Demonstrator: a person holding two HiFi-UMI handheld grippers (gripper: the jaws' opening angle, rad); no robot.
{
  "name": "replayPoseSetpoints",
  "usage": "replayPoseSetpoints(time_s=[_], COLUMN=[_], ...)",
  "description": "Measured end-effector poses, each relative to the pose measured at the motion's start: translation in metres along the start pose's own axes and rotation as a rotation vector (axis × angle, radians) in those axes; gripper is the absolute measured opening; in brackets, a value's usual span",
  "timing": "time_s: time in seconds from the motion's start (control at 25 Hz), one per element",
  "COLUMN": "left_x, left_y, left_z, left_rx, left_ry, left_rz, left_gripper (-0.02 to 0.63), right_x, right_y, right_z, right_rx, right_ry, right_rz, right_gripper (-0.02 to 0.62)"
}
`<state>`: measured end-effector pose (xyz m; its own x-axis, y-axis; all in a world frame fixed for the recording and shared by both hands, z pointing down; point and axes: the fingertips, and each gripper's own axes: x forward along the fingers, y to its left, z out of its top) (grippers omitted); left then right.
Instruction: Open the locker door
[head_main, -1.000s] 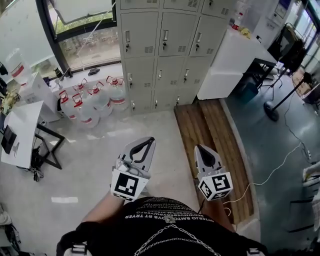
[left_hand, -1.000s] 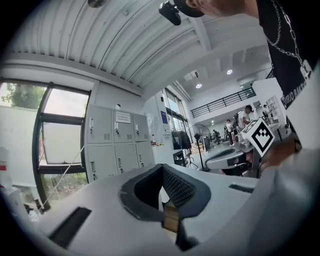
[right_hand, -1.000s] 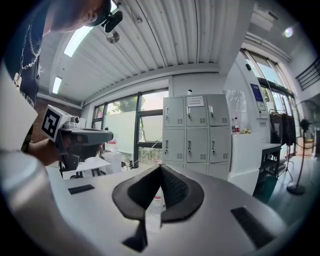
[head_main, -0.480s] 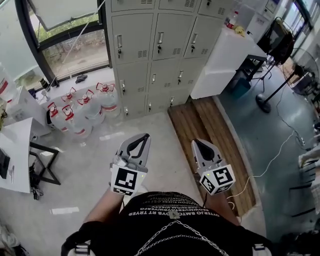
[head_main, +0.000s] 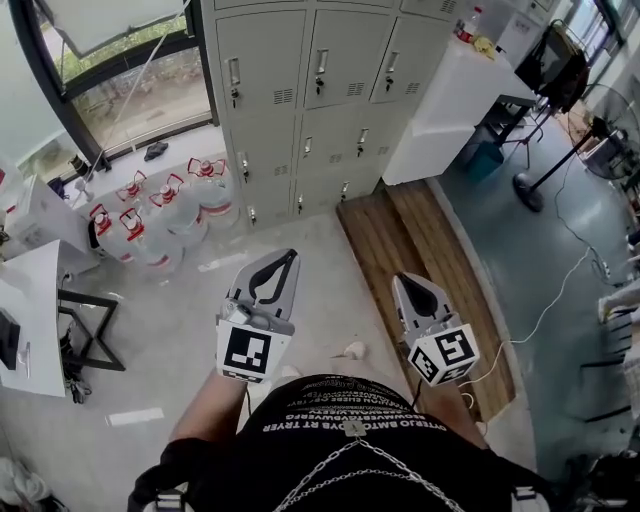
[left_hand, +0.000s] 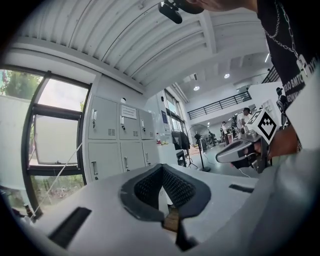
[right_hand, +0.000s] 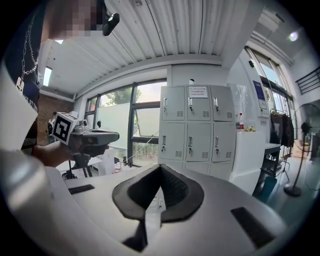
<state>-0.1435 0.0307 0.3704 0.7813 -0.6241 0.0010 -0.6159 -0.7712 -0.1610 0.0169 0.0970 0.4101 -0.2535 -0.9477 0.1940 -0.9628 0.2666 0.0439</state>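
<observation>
Your left tool (head_main: 284, 262) and right tool (head_main: 404, 282) are both pressed together and pinch nothing. They sit low in the middle of the head view, close to your body.

The lockers (head_main: 310, 90) stand at the top middle of that frame, well apart from the tools, with pale floor (head_main: 300, 240) between. Every door looks closed.

A locker door (head_main: 254, 62) is probably thin metal: stiff, smooth and light to swing. The flat front looks too slippery to grab, so I think you should take hold at the small handle (head_main: 234, 72) on its left side.

The head view shows the water bottles (head_main: 150, 215) at left and the wooden board (head_main: 420, 250) on the floor. The right tool view shows a paper sign (right_hand: 198, 92) on a top door, which the head view cuts off.
</observation>
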Motion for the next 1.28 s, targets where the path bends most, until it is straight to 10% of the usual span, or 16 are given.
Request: replayPoseSetpoints(time_s=[1.28], left_x=[0.263], left_y=[0.050], left_z=[-0.006], left_rx=[0.001], left_ry=[0.080], left_rz=[0.197], left_gripper=[0.000], right_x=[0.212], right_y=[-0.237], right_z=[-0.013], right_rx=[0.062], right_ry=[0.006], right_rz=[0.263], right_gripper=[-0.005])
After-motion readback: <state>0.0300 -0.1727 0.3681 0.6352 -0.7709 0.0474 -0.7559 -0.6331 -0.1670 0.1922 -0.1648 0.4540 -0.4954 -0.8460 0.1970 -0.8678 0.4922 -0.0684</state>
